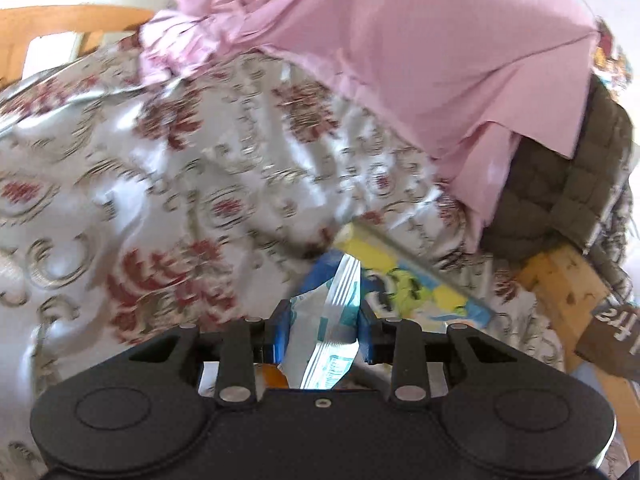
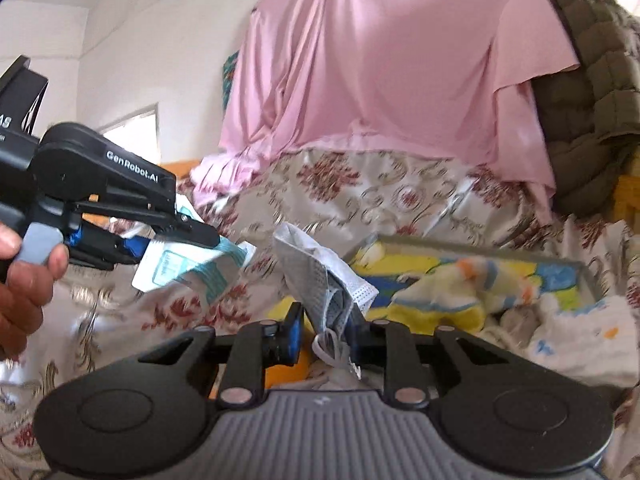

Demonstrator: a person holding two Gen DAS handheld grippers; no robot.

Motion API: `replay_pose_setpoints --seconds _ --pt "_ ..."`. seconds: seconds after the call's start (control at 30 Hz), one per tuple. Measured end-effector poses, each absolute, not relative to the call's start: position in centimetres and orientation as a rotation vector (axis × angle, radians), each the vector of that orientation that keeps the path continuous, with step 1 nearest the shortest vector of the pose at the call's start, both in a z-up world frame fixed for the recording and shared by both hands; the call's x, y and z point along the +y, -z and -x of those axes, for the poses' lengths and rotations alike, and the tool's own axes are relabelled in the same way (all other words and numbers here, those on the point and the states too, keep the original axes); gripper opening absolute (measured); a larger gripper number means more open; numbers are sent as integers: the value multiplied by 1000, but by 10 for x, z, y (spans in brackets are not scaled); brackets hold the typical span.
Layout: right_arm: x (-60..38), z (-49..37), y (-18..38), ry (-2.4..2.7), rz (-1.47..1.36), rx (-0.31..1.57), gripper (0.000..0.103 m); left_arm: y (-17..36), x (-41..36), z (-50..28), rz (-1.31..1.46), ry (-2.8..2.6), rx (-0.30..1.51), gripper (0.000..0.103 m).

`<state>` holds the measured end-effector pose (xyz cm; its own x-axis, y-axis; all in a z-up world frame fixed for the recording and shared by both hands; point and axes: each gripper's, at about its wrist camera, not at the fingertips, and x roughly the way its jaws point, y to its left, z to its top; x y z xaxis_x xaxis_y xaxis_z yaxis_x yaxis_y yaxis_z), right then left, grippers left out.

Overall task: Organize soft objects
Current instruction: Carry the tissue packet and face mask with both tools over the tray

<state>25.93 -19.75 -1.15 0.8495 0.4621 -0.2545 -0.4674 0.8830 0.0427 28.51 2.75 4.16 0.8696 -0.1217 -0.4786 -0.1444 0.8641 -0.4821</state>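
We hold a black two-finger gripper in each hand over a bed spread with a shiny white cover patterned in dark red flowers (image 1: pixel 168 168).

Our left gripper (image 1: pixel 322 330) is clenched on a flat white and teal plastic packet (image 1: pixel 334 320): the packet stands between the blue pads (image 1: pixel 280 330), which press on it from both sides, and its top edge sticks out past the fingertips. In the right wrist view the same left gripper (image 2: pixel 156 244) comes in from the left edge, with a hand (image 2: pixel 24 280) around its handle and the packet (image 2: pixel 192 264) jutting out beyond its tips, clear of the cover below.

Our right gripper (image 2: pixel 326 330) is clenched on a crumpled grey and white face mask (image 2: pixel 320 276). The mask rises above the jaws, and its white ear loop hangs down behind them.

Just beyond the right jaws and to their right lies a shallow box with a yellow and blue cartoon print (image 2: pixel 420 264). In it lie a yellow soft cloth with blue and orange trim (image 2: pixel 448 292) and, nearer the right edge, a white cloth with small coloured marks (image 2: pixel 580 332).

Farther ahead of both jaws a pink sheet (image 2: pixel 380 72) drapes down onto the cover, with an olive quilted blanket (image 2: pixel 592 92) to its right.
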Motion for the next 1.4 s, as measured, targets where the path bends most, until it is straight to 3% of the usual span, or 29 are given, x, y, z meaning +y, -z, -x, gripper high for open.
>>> replay_pose_setpoints --seconds 0.17,0.7,1.07,1.4 --pt "-228 -268 -4 -390 10 199 25 -53 -13 -310 504 85 506 36" --pt "-341 -355 2 -176 -298 245 26 -53 -147 -437 410 288 491 37" --pt "-342 -389 24 -111 -343 396 26 -29 -152 -477 418 249 546 37" --pt "-342 -393 23 -123 -352 412 34 -17 -127 -475 527 198 581 40"
